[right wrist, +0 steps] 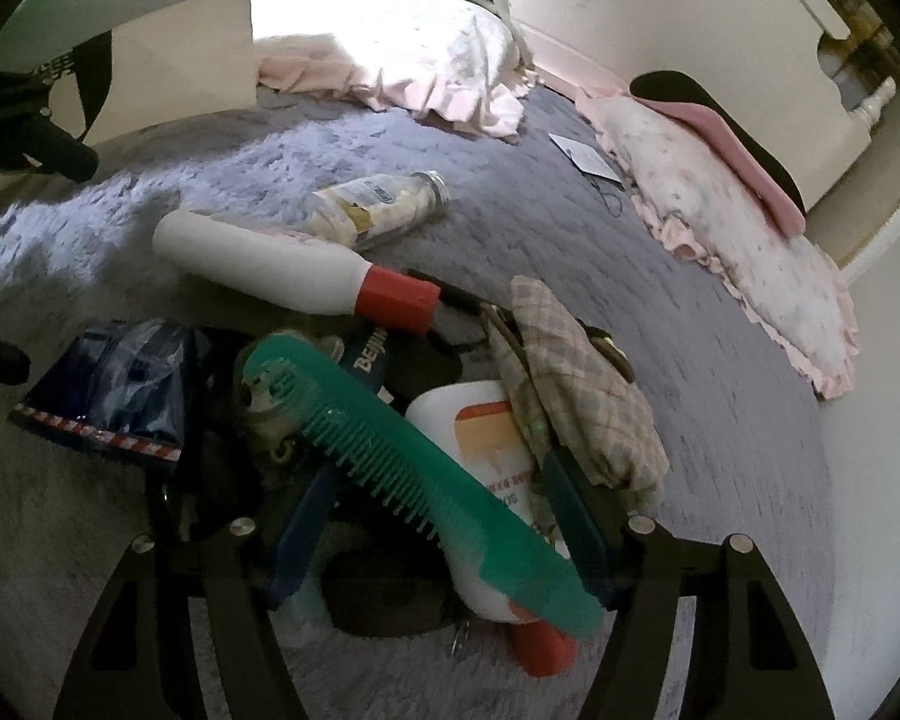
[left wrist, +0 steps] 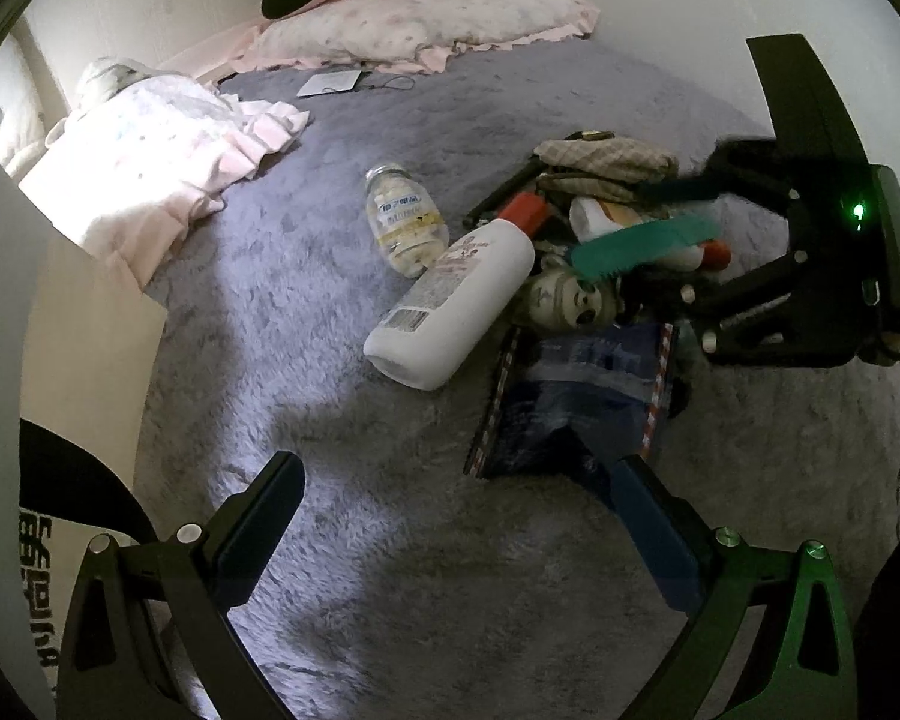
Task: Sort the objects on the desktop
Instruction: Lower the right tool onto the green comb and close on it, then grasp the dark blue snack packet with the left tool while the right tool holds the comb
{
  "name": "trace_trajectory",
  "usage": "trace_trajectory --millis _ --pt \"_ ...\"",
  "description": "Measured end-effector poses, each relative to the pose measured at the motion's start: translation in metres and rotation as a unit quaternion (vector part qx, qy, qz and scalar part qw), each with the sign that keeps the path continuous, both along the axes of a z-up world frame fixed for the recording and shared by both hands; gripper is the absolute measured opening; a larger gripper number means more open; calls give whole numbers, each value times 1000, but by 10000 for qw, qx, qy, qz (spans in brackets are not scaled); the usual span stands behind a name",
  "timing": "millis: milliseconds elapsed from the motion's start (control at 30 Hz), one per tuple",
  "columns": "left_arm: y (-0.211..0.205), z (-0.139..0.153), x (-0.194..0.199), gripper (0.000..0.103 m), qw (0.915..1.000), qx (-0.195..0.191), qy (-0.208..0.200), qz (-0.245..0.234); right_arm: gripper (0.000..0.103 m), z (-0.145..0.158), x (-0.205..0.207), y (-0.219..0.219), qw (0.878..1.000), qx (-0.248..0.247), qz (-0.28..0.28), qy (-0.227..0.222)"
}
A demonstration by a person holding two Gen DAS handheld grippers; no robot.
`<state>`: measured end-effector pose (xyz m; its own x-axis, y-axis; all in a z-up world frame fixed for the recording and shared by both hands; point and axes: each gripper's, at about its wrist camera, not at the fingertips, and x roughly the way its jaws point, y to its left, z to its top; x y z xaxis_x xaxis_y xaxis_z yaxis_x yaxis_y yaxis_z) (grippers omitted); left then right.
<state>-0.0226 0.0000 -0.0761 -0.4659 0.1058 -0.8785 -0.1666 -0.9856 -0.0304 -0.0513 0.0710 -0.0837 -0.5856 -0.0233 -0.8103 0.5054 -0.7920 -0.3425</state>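
A: Which step?

B: Early sorting, I'd judge; pile's barely touched. Right gripper (right wrist: pixel 444 516) is down on the green comb (right wrist: pixel 414 468), jaws apart either side of it, not closed yet. Comb lies between them, atop an orange-label bottle (right wrist: pixel 486 450).

A: Left?

B: Left gripper (left wrist: pixel 450 516) jaws wide apart, nothing between, hovering over the grey blanket (left wrist: pixel 390 570); white bottle (left wrist: pixel 456 306) just ahead.

A: Next?

B: Prob. squeeze the comb w/o catching the bottle under it.

A: Any text?

B: "BEIJIN…" on a dark item (right wrist: pixel 372 354) beyond the jaws. Rest illegible.

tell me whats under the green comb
The green comb lies across a white tube with an orange label and a small skull-faced figure. Whatever lies beneath those is covered.
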Motion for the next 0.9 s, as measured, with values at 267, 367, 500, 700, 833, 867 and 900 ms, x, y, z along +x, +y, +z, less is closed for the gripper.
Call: trace_trajectory --millis 267,367,500,700,833,867,900 --pt "-3 1 1 101 10000 34 6 10 15 12 -10 23 9945 -924 -371 -320" --pt "-3 1 1 101 10000 25 18 1 7 15 -9 23 9917 -1134 -432 -415" --pt "-4 1 1 101 10000 31 13 -12 4 17 -3 18 9922 -1033 -520 -463" --pt "-4 6 2 101 9998 173 46 -61 4 34 11 25 9853 -1440 -761 -509" --pt "0 9 4 101 9997 193 72 -161 4 40 17 29 9814 -1586 -912 -578" --pt "2 10 4 101 9996 174 83 -198 4 39 19 28 9832 -1487 -895 -559" --pt "4 12 5 101 9995 157 108 -245 6 37 20 26 9868 -1284 -882 -454"
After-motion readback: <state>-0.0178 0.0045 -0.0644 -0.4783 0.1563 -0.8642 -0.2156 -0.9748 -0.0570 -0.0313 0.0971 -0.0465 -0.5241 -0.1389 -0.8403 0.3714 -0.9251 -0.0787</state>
